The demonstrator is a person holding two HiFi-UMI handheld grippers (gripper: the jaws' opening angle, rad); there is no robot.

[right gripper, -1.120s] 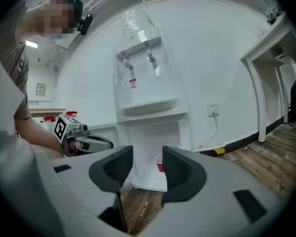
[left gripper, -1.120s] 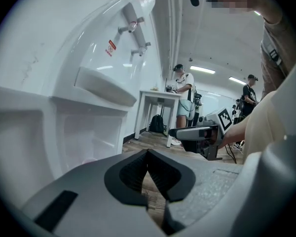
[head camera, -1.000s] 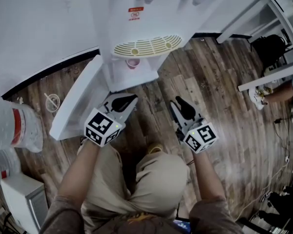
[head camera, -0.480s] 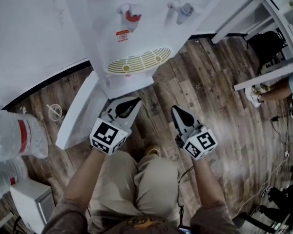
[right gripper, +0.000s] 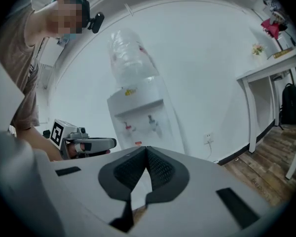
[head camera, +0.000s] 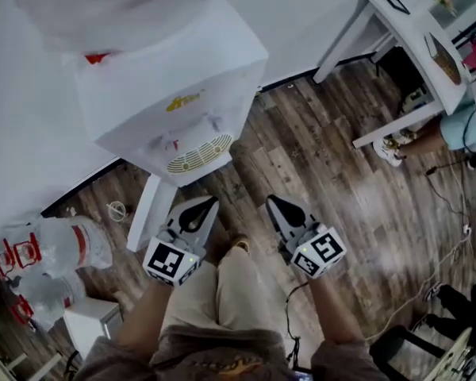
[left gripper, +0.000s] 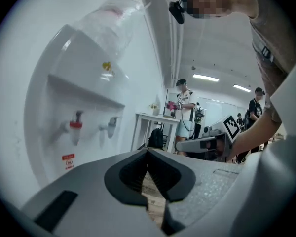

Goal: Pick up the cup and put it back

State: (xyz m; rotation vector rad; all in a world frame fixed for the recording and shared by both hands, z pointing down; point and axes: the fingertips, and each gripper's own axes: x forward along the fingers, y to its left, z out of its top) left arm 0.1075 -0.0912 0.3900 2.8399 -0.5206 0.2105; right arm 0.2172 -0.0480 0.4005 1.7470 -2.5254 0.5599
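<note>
Cup shows in no view so I can't place it; with left gripper (head camera: 205,205) and right gripper (head camera: 274,205) both pinched together on nothing near the water dispenser (head camera: 170,94), I'd look lower to find it, then spread the jaws before reaching.

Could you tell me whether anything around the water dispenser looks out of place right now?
One thing: a white panel, apparently the cabinet door, stands swung open at the foot of the water dispenser, jutting over the wooden floor. Nothing looks spilled or damaged.
</note>
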